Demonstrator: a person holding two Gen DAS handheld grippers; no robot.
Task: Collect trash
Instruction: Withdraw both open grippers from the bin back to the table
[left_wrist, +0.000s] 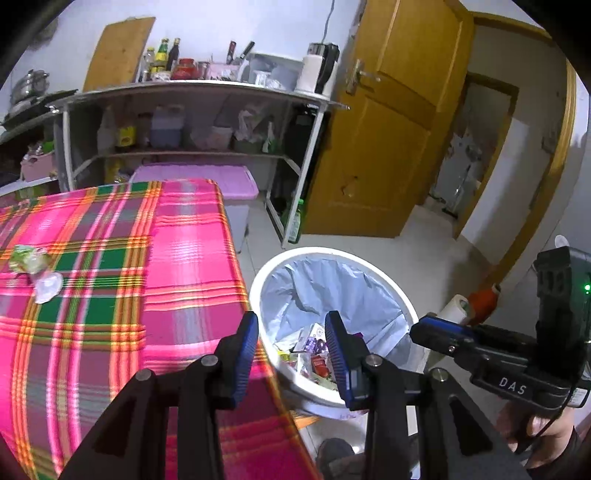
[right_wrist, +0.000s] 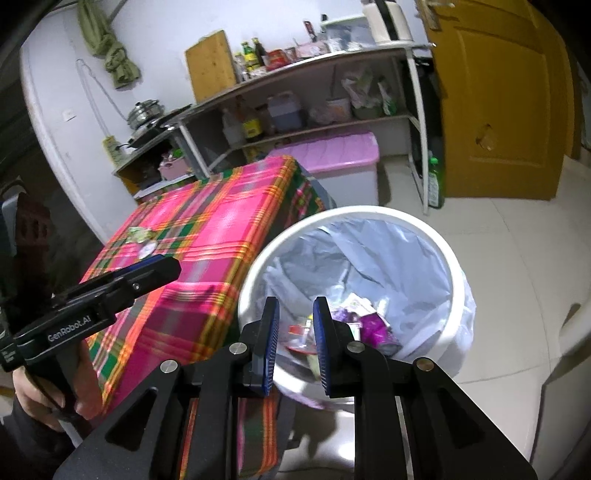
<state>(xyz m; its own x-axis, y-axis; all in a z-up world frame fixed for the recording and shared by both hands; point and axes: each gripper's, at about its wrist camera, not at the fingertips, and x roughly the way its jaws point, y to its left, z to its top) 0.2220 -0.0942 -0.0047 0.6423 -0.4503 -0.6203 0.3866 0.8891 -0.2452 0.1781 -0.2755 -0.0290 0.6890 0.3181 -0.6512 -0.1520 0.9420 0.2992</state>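
Wrappers (right_wrist: 354, 317) already fill our bin (left_wrist: 369, 266); two scraps (left_wrist: 37, 269) (crumpled) remain on the tabletop (left_wrist: 184, 258), left claw (left_wrist: 291, 336) and right claw (right_wrist: 295, 325) both released, empty.

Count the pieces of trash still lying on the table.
2, touching each other near the table's far left edge: a green crumpled wrapper and a white scrap just in front of it. Both grippers are empty; more could lie outside the views.

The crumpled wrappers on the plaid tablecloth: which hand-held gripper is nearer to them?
Left. The left hand-held gripper is open at the table's edge, on the wrappers' side. The right hand-held gripper is open above the trash bin, farther away.
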